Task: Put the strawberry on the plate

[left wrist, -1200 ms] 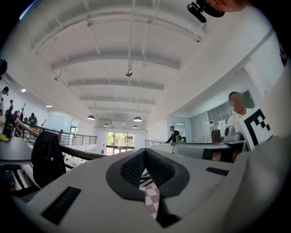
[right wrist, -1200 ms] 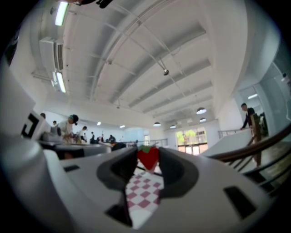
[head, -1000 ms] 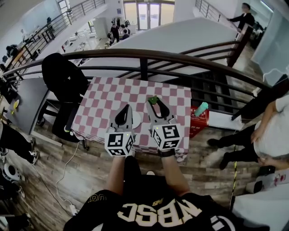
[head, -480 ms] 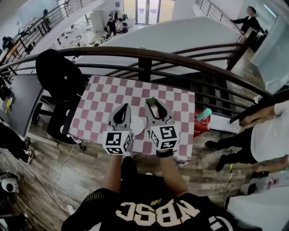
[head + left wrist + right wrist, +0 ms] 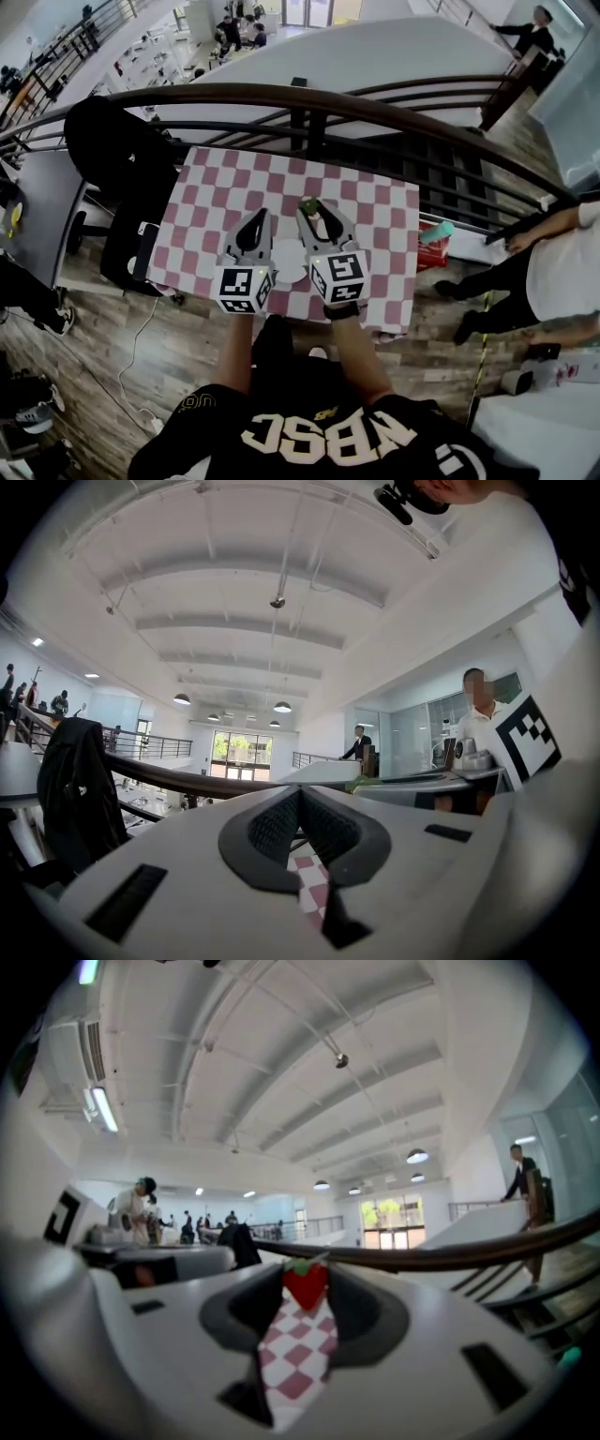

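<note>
A white plate is seen nearest, lying on the counter between the two claw bodies. The left claw is held beside the plate's left edge, and in the left gripper view its jaws are pressed together with nothing between them. The right claw is clamped on the strawberry, which is gripped at the very tips, green leaves uppermost. The strawberry is held over the red-and-white checked cloth, just past the plate's far rim. Beyond the counter a dark railing is seen.
</note>
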